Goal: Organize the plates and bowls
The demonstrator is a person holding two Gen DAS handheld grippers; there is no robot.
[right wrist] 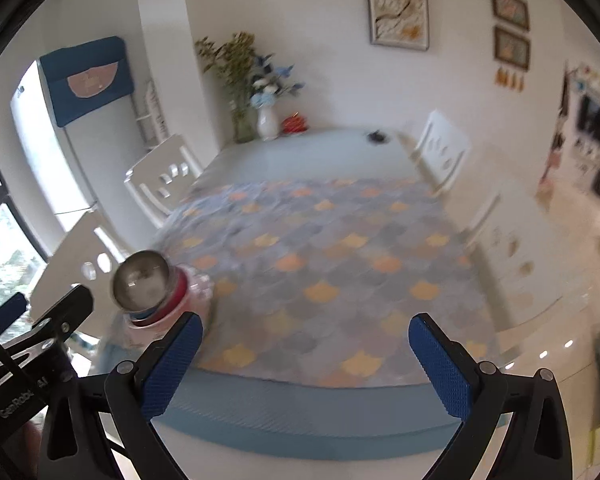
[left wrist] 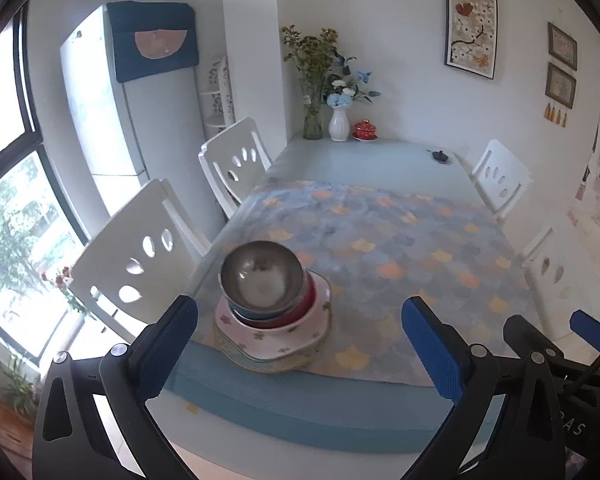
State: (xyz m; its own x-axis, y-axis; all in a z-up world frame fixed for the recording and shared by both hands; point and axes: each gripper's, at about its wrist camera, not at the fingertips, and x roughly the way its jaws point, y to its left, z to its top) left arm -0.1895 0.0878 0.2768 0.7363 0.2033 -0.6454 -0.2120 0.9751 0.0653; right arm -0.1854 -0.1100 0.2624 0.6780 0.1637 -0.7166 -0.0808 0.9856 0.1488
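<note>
A steel bowl (left wrist: 262,274) tops a stack near the table's front left corner. Under it sit a blue bowl (left wrist: 256,316), a red bowl (left wrist: 300,306), a pink floral plate (left wrist: 284,338) and a pale green plate (left wrist: 256,362). My left gripper (left wrist: 300,340) is open and empty, held above and in front of the stack. My right gripper (right wrist: 306,360) is open and empty over the front of the table, with the stack (right wrist: 148,288) to its left. The right wrist view is blurred.
A patterned mat (left wrist: 380,248) covers the near half of the table. Vases of flowers (left wrist: 338,120), a red lidded cup (left wrist: 365,130) and a small dark object (left wrist: 440,156) stand at the far end. White chairs (left wrist: 140,256) line both sides.
</note>
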